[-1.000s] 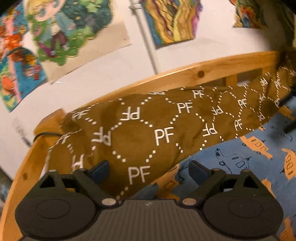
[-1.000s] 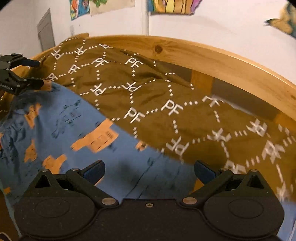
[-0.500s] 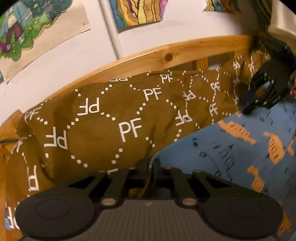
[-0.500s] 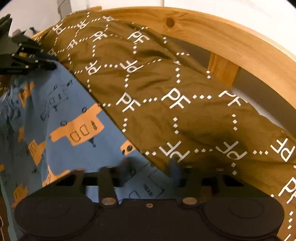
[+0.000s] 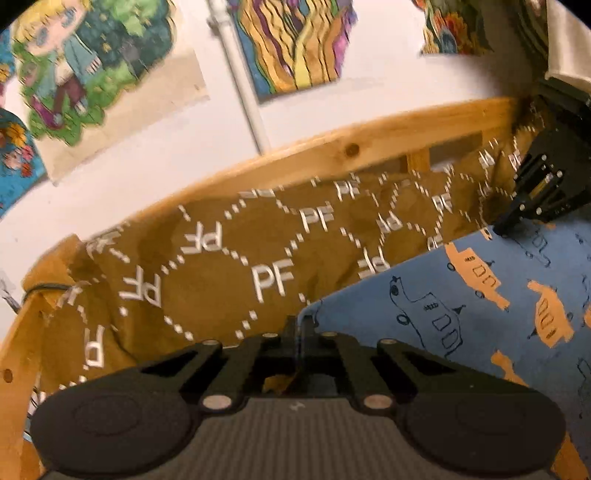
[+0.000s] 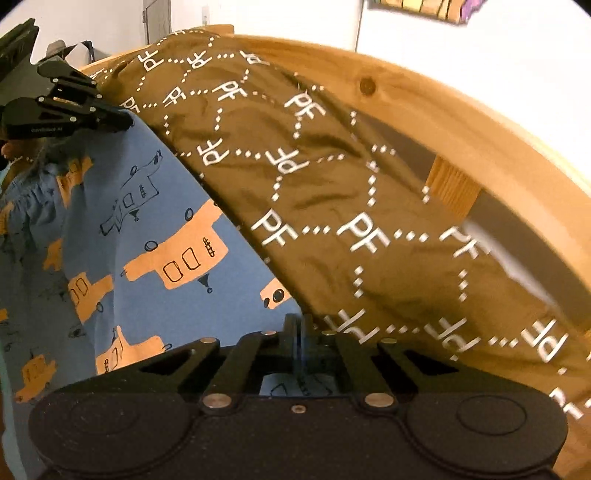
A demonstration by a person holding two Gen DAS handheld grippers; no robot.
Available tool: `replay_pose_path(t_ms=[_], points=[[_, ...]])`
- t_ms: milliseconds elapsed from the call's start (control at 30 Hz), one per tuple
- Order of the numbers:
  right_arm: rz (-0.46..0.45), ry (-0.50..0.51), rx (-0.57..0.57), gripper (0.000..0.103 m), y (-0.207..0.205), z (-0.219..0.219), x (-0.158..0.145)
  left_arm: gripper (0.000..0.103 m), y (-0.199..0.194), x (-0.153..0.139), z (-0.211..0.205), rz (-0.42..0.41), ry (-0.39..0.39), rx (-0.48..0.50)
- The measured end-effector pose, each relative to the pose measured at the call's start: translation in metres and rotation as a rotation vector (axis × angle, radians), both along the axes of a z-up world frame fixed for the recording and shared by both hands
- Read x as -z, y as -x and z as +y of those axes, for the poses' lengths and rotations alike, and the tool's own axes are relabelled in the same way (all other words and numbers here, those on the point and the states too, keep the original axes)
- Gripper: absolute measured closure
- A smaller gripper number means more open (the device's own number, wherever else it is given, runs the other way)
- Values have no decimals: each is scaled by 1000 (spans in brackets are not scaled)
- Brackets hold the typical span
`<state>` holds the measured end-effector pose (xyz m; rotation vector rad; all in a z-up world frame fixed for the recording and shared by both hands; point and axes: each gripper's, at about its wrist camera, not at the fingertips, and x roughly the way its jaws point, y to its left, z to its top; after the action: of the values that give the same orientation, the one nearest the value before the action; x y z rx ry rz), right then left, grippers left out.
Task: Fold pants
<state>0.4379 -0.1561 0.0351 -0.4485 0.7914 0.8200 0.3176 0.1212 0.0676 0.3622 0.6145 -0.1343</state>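
Blue pants [image 5: 461, 314] [image 6: 122, 229] printed with orange vehicles lie on a brown bedcover with white "PF" letters [image 5: 229, 266] [image 6: 332, 184]. My left gripper [image 5: 297, 326] is shut, its fingertips pinching the corner of the pants' far edge where it meets the brown cover. In the right wrist view that gripper [image 6: 123, 122] shows at the upper left, clamped on the same edge. My right gripper [image 6: 297, 326] is shut on the other end of that edge, and in the left wrist view it [image 5: 504, 226] reaches in from the right. A gathered waistband [image 6: 22, 199] shows at the left.
A curved wooden bed rail [image 5: 351, 147] [image 6: 461, 122] runs right behind the brown cover, with a white wall and colourful posters [image 5: 291, 44] above it. A grey door [image 6: 159, 18] stands at the far left.
Both grippers stood open a second ago. They have since closed on the far edge of the blue pants, and the right gripper has rolled and come closer to the fabric.
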Motion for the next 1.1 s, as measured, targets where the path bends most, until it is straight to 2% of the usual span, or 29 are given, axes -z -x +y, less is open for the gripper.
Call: replay_pose_path(t_ms=[167,233,300,367,433,500,567,600,667,867,900,933,967,1000,1033,1100], points=[[-169,-27,87,103,3,5,-19,102,-3,-8,1,-77,-10,-75],[-217,-25,114,103,0,10,-21,102,-12,-2,4,-44,-22,-95],[-218,15,108,103,-6,20,-14,101,-21,5,10,-1,3,-100],[-200,54,90,100,-10,26,-4,90,-25,8,21,23,54,-100],[-166,37,74,91,-12,24,-1,85,-25,6,33,51,102,-88],[-126,-11,79,63,-17,14,-5,73,-22,3,46,79,152,-74],[-85,-67,90,46,-24,3,-9,68,-23,0,55,95,198,-57],[-75,-82,101,43,-28,0,-10,63,-25,-1,57,106,212,-48],[-44,-97,109,43,-35,-5,-10,59,-25,-2,59,124,214,-30],[0,-78,69,44,-47,17,-5,59,-25,-4,47,141,130,-15],[7,-64,68,47,-48,20,-2,60,-25,-4,46,141,120,-15],[12,-46,70,49,-48,23,1,65,-26,-3,45,145,106,-17],[6,-22,75,58,-48,27,5,87,-27,-3,43,146,91,-28],[-8,-9,79,71,-47,27,6,95,-28,-3,42,158,87,-36],[-24,-4,85,78,-44,27,6,96,-29,-3,42,166,93,-39],[-35,-12,98,97,-40,25,5,101,-27,-3,39,157,84,-38]])
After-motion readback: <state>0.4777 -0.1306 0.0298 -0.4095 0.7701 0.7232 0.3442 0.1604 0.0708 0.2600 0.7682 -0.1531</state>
